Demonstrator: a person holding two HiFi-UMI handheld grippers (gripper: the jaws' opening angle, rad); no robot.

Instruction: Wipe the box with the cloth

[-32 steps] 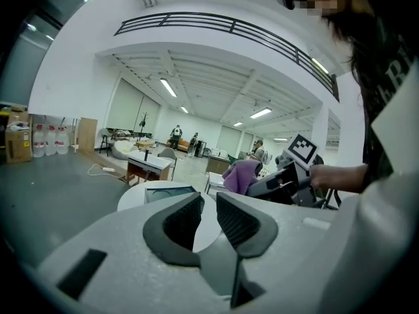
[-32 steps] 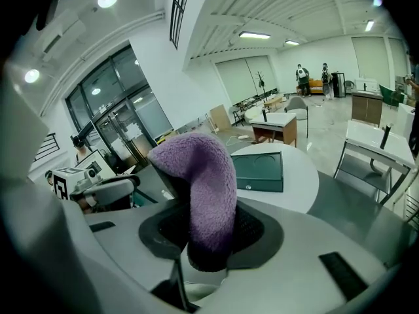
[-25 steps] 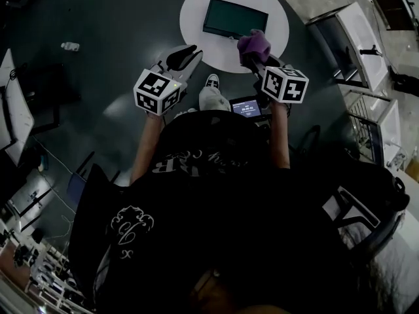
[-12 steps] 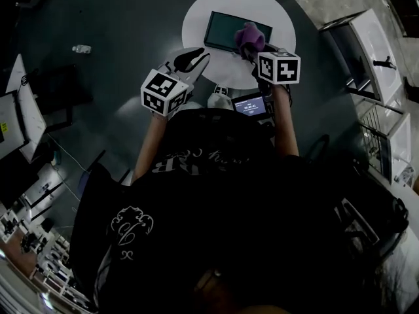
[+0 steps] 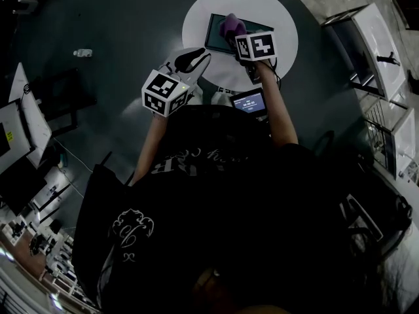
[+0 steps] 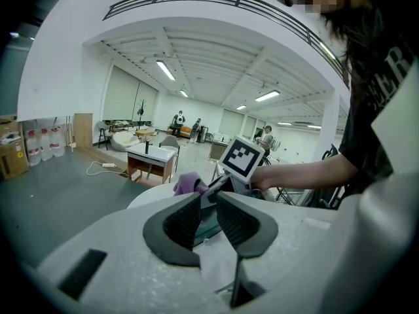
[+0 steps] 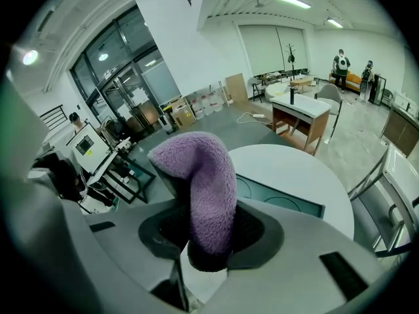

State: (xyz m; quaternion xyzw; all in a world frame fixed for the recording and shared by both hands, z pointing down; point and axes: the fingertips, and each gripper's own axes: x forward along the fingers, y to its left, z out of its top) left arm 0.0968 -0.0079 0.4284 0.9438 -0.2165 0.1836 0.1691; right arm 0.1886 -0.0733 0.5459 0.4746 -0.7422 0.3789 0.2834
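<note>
We are clamping our right hand-held gripper (image 7: 209, 231) on the fluffy purple cloth (image 7: 200, 175), its loose end poking forward to meet the flat dark green box (image 7: 285, 203) lying on the round white table (image 7: 294, 165), while our left hand-held gripper (image 6: 206, 216) is hovering aside, jaws slightly apart, empty.

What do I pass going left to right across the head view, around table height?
bottle on the floor → left tongs → purple cloth → white-topped desk
</note>
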